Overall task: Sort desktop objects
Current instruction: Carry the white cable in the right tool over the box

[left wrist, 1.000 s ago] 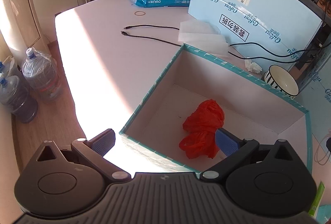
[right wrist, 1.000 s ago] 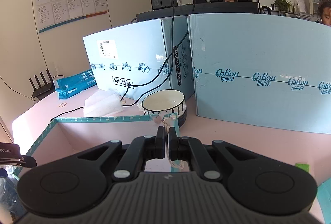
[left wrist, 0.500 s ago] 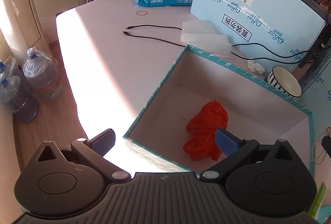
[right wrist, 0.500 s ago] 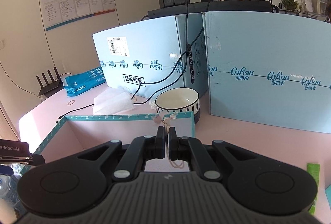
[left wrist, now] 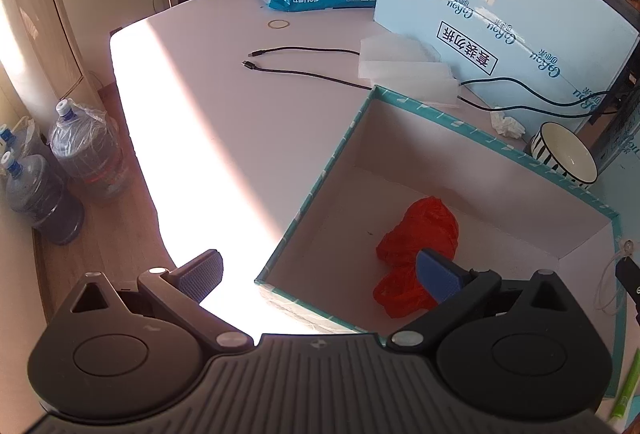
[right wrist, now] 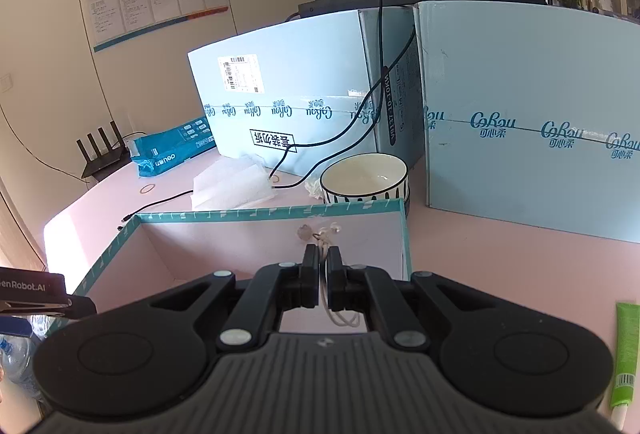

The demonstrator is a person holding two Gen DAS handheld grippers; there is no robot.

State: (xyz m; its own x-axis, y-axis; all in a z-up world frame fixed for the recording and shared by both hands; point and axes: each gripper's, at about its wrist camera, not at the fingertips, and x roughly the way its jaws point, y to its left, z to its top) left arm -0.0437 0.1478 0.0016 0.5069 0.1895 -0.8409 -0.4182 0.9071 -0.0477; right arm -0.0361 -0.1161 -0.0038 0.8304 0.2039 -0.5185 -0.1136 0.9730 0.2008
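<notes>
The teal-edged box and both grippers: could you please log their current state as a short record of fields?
box: teal-edged box, open top, on the pink table
inside box: crumpled red plastic bag
left gripper: open, empty, above the box's near corner
right gripper: shut on wired earphones, at the box's right wall
beside box: striped bowl

On the table stand one teal box (left wrist: 320, 189), one striped bowl (left wrist: 566, 157) and two big light-blue cartons (right wrist: 304, 89). Inside the box lies one red plastic bag (left wrist: 416, 238). On the floor stand three water bottles (left wrist: 90, 153).
</notes>
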